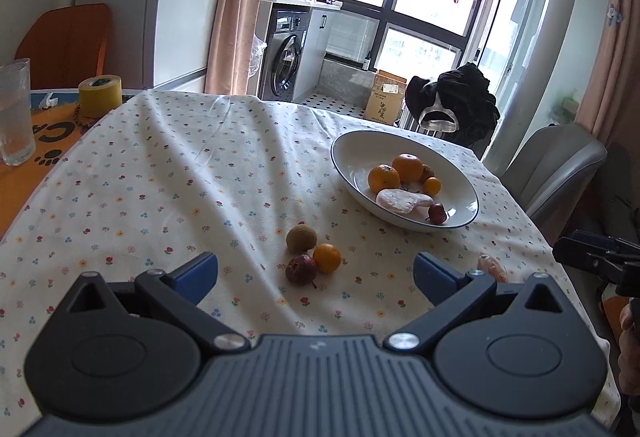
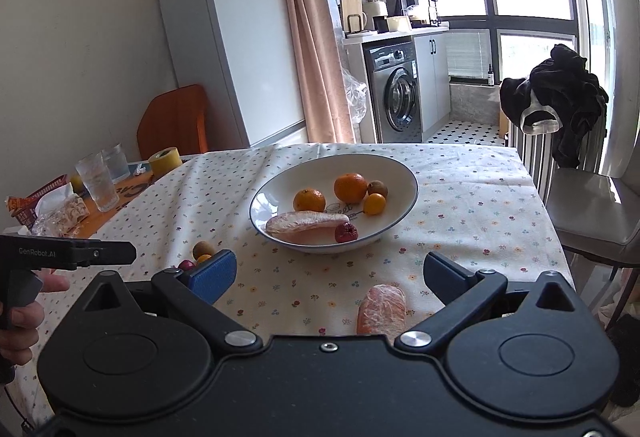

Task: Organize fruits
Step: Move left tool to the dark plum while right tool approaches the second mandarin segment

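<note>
Three loose fruits [image 1: 310, 257] cluster on the cloth-covered surface [image 1: 160, 177], at seven o'clock from the white bowl [image 1: 404, 177] holding oranges and wrapped fruit. A wrapped piece [image 2: 381, 311] lies near the surface's front edge. The left tongs [image 1: 316, 269] gape wide above the cluster, and the right tongs [image 2: 330, 273] gape wide over the wrapped piece, both empty.

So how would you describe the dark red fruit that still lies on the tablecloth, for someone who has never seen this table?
Find the white bowl on the flowered tablecloth. Beside it, outside, three small fruits huddle together. The dark red fruit is the wrinkled one, next to a brown fruit and a small orange fruit.
</note>
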Motion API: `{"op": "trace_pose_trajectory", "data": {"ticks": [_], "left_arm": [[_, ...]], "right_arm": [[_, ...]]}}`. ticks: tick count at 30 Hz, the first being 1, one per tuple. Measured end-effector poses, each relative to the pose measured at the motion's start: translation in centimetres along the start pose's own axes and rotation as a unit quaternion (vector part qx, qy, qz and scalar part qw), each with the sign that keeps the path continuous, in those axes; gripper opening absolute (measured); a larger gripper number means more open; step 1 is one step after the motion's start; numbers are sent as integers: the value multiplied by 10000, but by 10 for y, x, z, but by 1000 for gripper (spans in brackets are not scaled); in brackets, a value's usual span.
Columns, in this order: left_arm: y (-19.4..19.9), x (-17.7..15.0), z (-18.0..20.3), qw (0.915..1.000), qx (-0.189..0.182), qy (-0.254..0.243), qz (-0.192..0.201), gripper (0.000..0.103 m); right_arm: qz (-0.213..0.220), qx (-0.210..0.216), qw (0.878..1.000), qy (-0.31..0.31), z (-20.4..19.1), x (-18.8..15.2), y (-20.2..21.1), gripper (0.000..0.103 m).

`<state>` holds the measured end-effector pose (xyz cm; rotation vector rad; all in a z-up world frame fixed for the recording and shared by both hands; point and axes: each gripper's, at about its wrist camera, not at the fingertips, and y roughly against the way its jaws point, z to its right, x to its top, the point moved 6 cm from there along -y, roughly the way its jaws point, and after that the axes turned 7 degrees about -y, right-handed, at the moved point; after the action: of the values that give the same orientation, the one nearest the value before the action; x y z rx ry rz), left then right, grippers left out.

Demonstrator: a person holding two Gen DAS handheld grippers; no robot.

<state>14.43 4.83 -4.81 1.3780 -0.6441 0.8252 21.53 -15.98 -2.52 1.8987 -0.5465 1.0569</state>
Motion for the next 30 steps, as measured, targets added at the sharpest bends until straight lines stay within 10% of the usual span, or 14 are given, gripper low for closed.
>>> {"op": "trace_pose_trajectory", "data": {"ticks": [15,30], "left_arm": [[0,-26,-2,9999,-96,11,-91,100],[-33,-23,-2,9997,-87,-32,-219,64]], "right_arm": [[-351,-106,9993,-78,9,-25,-2,89],[-732,-363,9966,-23,18,-43,-33,66]]}}
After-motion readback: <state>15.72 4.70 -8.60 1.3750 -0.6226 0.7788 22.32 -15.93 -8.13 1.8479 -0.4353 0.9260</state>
